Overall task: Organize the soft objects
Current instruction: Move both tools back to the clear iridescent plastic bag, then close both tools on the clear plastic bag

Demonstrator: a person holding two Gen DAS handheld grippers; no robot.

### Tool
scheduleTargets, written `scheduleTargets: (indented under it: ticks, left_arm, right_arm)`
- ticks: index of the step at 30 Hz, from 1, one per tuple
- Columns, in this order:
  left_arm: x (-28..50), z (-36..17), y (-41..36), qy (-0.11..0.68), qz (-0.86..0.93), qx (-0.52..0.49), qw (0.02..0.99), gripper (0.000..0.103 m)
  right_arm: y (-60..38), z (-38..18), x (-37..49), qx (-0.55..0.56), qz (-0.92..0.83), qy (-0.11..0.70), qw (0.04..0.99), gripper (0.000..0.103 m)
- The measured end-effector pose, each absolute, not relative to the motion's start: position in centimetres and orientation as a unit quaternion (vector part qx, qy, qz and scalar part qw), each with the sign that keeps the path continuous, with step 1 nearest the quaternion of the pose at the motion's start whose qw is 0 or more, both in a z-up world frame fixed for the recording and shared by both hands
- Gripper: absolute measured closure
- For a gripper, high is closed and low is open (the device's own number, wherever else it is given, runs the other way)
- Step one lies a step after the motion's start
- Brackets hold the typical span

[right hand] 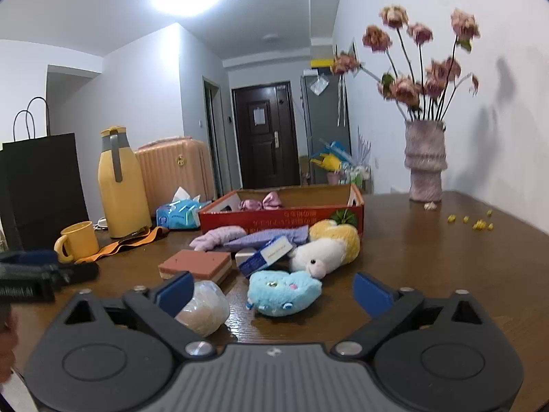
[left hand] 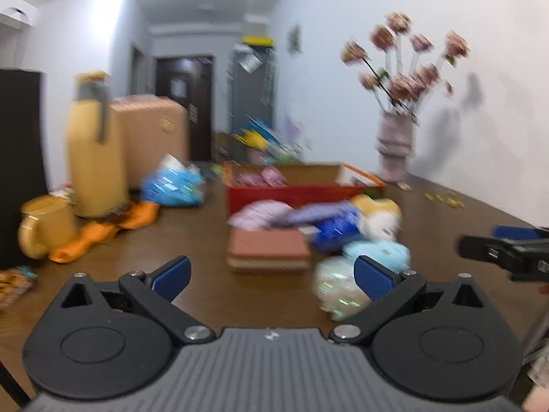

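Both wide open, left hand-held gripper [left hand: 271, 276], right hand-held gripper [right hand: 272, 292]; blue plush [right hand: 284, 292], red box [right hand: 281, 218] beyond

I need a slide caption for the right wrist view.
Open right hand-held gripper faces blue plush toy on table.

Black claw [right hand: 271, 292], blue pads [right hand: 175, 290], silver screws.

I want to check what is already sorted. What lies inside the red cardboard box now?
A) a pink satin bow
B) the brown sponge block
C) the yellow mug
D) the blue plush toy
A: in the right wrist view a pink satin bow lies inside the red cardboard box, while the blue plush toy, the yellow mug and the brown sponge block sit outside it on the table.
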State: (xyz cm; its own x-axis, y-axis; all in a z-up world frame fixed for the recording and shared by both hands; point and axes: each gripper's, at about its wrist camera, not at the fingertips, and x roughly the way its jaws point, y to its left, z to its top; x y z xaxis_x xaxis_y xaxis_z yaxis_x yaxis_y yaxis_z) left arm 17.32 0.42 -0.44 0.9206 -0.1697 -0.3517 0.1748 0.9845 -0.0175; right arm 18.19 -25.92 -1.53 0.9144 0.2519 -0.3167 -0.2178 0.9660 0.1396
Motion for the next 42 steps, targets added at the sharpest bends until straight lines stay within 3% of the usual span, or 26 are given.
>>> scheduleTargets:
  ticks: [2, 4, 7, 10, 15, 17, 21, 24, 27, 32, 33, 35, 38, 42]
  left_arm:
    - [18.6, -1.0, -0.3, 0.195, -0.103, 0.002, 0.975, 0.000]
    - [19.8, -1.5, -0.6, 0.211, -0.107, -0.015, 0.972, 0.001]
    - [22.1, -1.8, -0.3, 0.228, -0.117, -0.058, 0.965, 0.018]
    - [25.1, -2.1, 0.1, 0.255, -0.135, -0.088, 0.953, 0.036]
    - [28.3, -3.5, 0.5, 0.307, -0.168, -0.131, 0.927, 0.048]
    - [28.7, -4.4, 0.5, 0.328, -0.178, -0.143, 0.917, 0.071]
    - [27.4, -4.9, 0.8, 0.332, -0.182, -0.159, 0.912, 0.074]
    - [25.9, -5.0, 0.7, 0.342, -0.192, -0.173, 0.903, 0.067]
    - [24.6, -4.3, 0.4, 0.330, -0.201, -0.149, 0.910, 0.054]
    - [24.7, -3.5, 1.2, 0.311, -0.210, -0.160, 0.913, 0.053]
    - [24.9, -3.6, 1.1, 0.312, -0.212, -0.161, 0.912, 0.054]
    - [25.5, -3.9, 0.8, 0.318, -0.218, -0.162, 0.908, 0.068]
    - [26.4, -4.5, 0.5, 0.328, -0.235, -0.176, 0.898, 0.089]
    - [27.1, -4.9, 0.9, 0.331, -0.231, -0.194, 0.894, 0.093]
  right_arm:
    - [-26.0, -1.9, 19.1, 0.056, 0.130, 0.181, 0.973, 0.017]
    - [-25.8, -2.1, 20.0, 0.057, 0.143, 0.193, 0.969, 0.030]
    - [-25.3, -2.5, 21.2, 0.064, 0.171, 0.201, 0.962, 0.038]
    - [-24.0, -3.0, 22.4, 0.068, 0.212, 0.213, 0.951, 0.039]
    - [-20.9, -4.5, 23.6, 0.030, 0.256, 0.238, 0.936, 0.045]
    - [-20.4, -4.9, 24.2, 0.020, 0.249, 0.249, 0.936, 0.050]
    - [-21.6, -5.2, 25.1, 0.026, 0.197, 0.255, 0.946, 0.051]
    - [-22.7, -5.2, 25.5, 0.030, 0.153, 0.255, 0.954, 0.051]
    - [-23.7, -4.8, 25.0, 0.054, 0.155, 0.245, 0.955, 0.051]
    - [-24.3, -4.3, 24.3, 0.113, 0.195, 0.233, 0.946, 0.051]
    - [-24.3, -4.3, 24.4, 0.123, 0.204, 0.236, 0.942, 0.051]
    - [-24.1, -4.8, 24.9, 0.137, 0.212, 0.246, 0.936, 0.052]
    - [-23.5, -5.6, 26.0, 0.143, 0.209, 0.261, 0.931, 0.064]
    - [-23.4, -6.0, 27.2, 0.176, 0.223, 0.270, 0.920, 0.069]
